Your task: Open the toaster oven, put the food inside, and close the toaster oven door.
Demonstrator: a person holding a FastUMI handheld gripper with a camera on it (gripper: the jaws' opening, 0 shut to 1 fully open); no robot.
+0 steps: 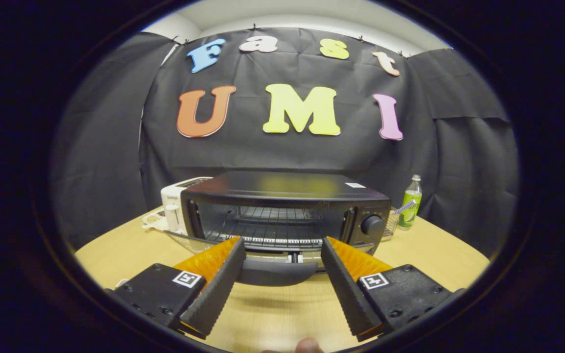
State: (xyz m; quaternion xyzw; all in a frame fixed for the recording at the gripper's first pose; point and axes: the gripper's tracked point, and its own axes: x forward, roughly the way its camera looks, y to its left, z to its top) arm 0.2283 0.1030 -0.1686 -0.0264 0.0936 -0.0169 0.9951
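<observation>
A black toaster oven [282,189] stands on the wooden table [439,255], just ahead of my fingers. Its glass door [192,242] hangs folded down toward me, so the cavity is open and the wire rack [272,225] inside shows. The door's dark handle [275,273] lies between my two fingers, a little behind their tips. My gripper [281,241] is open, its fingers spread to either side of the handle without pressing on it. I cannot make out any food.
A white pop-up toaster [177,201] sits behind the oven's left corner. At the right stand a green bottle [410,203] and a wire basket [390,226]. The oven's knob [372,224] faces me. Part of a hand [308,346] shows under the gripper.
</observation>
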